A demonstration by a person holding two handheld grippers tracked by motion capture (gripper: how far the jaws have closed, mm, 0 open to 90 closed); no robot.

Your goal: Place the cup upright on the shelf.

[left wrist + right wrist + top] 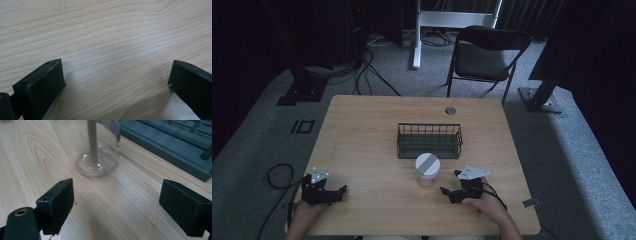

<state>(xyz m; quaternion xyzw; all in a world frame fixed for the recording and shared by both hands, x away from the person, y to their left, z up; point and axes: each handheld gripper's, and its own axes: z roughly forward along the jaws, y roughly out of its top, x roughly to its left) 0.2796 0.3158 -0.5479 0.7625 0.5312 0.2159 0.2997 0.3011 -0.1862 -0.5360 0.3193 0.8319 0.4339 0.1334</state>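
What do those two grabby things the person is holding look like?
Both are black. The left gripper and right gripper each carry a grey three-cornered plate on top, with two blocky black jaws. A black cable loops away from the left one across the floor.

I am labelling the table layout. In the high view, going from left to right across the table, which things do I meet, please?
Left tool → clear jar with a white lid → right tool. The dark wire basket stands behind the jar and overlaps it sideways, so I leave it out of the order.

No readable text, labels, brands, numbers or signs on anything in view.
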